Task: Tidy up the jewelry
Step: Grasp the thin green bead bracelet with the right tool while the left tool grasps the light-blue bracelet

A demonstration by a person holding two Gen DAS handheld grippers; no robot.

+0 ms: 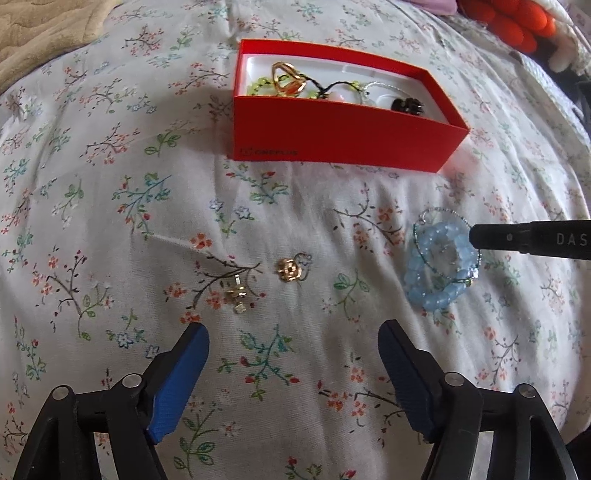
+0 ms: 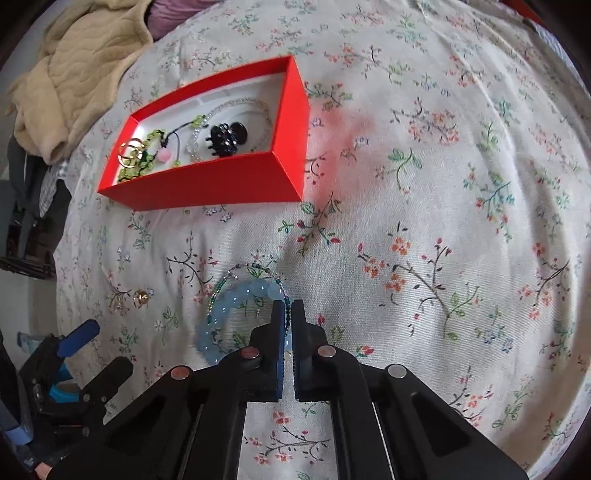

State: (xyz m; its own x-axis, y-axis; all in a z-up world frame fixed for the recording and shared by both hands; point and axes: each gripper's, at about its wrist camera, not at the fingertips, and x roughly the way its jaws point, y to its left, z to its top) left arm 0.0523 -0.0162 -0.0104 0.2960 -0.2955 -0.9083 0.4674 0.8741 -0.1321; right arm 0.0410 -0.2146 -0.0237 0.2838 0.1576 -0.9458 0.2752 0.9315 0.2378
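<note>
Bed (image 1: 110, 206) covered with a white cotton sheet printed with small floral sprigs, soft and a bit wrinkled. Beige quilted blanket (image 2: 74, 74) bunched at the far left corner; orange plush thing (image 1: 509, 20) at the far right edge. Dark clutter past the left bed edge, too unclear to name.

Red cardboard box (image 1: 343, 136), rectangular, open top, white lining, sat on the sheet at mid-distance. Inside: gold wire rings (image 1: 286, 79), a green bead string (image 2: 147, 151), a pink bead (image 2: 163, 156) on black cord, a thin silver chain (image 2: 236, 105), and a glossy black hair clip (image 2: 225, 140) with teeth.

On the sheet nearer the cameras, well apart from the box: a blue bracelet (image 1: 439, 262) of translucent round beads, coiled in loops, with a thin strand of tiny teal and clear beads (image 2: 255, 267) lying around it. To its left, a small gold rose-shaped earring (image 1: 290, 269) and just beside that a small gold stud piece (image 1: 236, 295), both loose on the fabric.

Left claw (image 1: 293, 343) hovered low over the sheet, released, blue textured pads spread wide, near the earrings but touching nothing. Right claw (image 2: 287, 314) was clenched nearly together at the right side of the blue bracelet, the black fingers (image 2: 301, 332) pinching the bead loop and thin strand between them; the bracelet lay on the sheet.
</note>
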